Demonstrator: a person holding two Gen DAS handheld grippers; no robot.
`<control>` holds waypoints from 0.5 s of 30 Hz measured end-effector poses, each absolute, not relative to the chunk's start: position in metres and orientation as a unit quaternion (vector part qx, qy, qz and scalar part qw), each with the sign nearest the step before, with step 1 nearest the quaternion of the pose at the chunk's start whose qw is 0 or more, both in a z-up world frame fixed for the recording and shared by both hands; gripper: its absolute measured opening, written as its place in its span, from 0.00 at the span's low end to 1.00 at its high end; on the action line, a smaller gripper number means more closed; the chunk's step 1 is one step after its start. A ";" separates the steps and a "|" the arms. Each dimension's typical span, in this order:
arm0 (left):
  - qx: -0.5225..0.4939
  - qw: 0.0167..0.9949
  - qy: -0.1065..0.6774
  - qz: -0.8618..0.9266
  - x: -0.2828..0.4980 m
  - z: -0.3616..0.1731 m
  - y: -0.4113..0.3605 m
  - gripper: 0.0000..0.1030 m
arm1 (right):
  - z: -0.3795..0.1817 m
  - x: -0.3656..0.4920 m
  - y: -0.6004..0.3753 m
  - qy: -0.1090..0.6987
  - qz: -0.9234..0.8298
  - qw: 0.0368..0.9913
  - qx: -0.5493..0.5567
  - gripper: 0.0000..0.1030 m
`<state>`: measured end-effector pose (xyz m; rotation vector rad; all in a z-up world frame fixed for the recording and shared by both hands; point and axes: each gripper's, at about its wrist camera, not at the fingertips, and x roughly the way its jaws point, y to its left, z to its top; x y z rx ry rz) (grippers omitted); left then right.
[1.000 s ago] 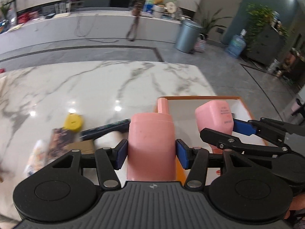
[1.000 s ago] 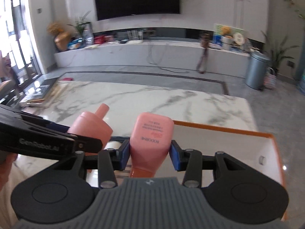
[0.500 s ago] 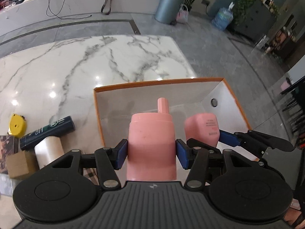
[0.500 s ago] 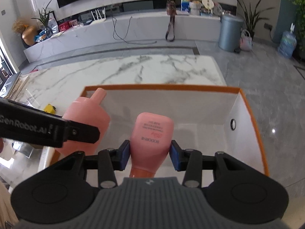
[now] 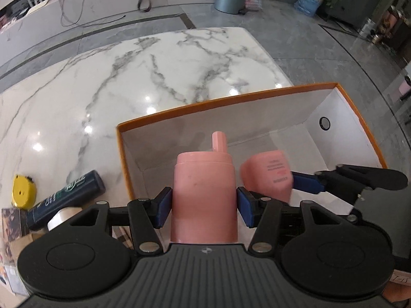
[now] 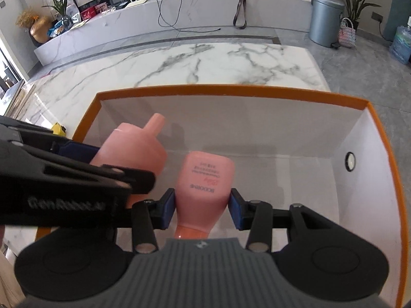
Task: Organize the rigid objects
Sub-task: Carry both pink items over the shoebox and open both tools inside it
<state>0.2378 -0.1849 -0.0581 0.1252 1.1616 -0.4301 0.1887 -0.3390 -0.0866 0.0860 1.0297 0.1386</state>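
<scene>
My left gripper [image 5: 204, 204] is shut on a pink bottle [image 5: 204, 195] with a narrow spout, held over the left part of an orange-rimmed white box [image 5: 226, 101]. My right gripper [image 6: 203, 209] is shut on a pink tube [image 6: 204, 187] with printed text, held over the middle of the same box [image 6: 231, 88]. The tube [image 5: 267, 174] shows to the right of the bottle in the left wrist view, the bottle [image 6: 133, 151] to the left in the right wrist view. The box floor looks bare.
On the marble table [image 5: 154, 59] left of the box lie a dark green-labelled bottle [image 5: 66, 197], a yellow tape measure [image 5: 24, 191], a cream roll [image 5: 61, 218] and small cartons. The floor drops off beyond the table's right edge.
Both grippers have moved forward and tilted down over the box with their pink items still held. The box now fills more of both views.
</scene>
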 end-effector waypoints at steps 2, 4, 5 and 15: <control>0.065 0.813 0.541 -0.206 0.238 -0.060 -0.188 0.60 | -0.089 0.191 -0.336 0.496 0.064 0.865 0.041 0.43; 0.071 0.814 0.539 -0.203 0.238 -0.061 -0.189 0.60 | -0.092 0.194 -0.335 0.500 0.062 0.863 0.044 0.43; 0.074 0.814 0.538 -0.204 0.238 -0.062 -0.190 0.60 | -0.093 0.195 -0.334 0.500 0.061 0.863 0.045 0.43; 0.079 0.821 0.526 -0.206 0.238 -0.062 -0.189 0.71 | -0.094 0.197 -0.331 0.504 0.055 0.861 0.042 0.43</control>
